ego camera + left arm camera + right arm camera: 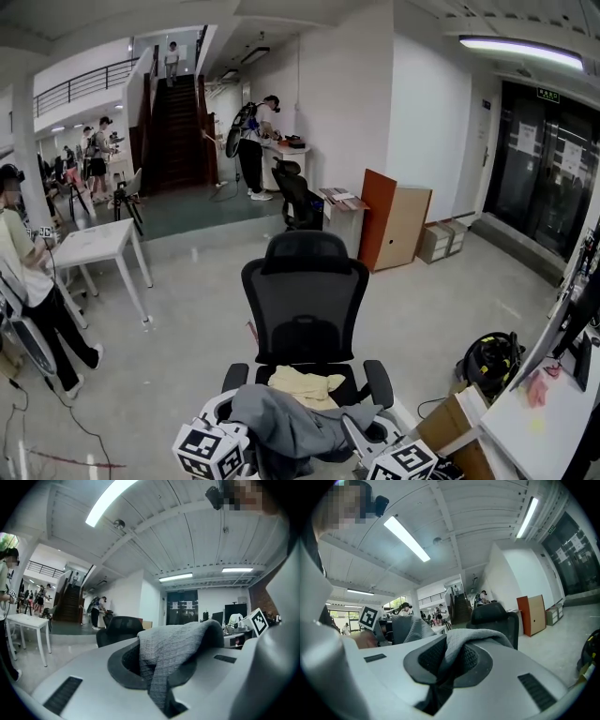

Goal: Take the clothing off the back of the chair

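- The grey clothing [281,419] is off the chair [305,300] back, slung at six o'clock from the seat. I'd hold both pinches firm and level and lift it clear of the armrests.
- Left gripper [161,686]: jaws almost together, nipping a fold of the cloth.
- Right gripper [440,681]: likewise clamped on a fold.

1. The head view looks from above, forward and steeply down, with the black chair [305,305] at mid-frame.
2. The left gripper view rides low, very near the left tongs [161,667], so the grey cloth [173,651] pinched there fills the centre. It faces level across the room.
3. The right gripper view sits equally close on the right tongs [450,663].
4. All three share the chair, the cloth and the staircase [173,131].
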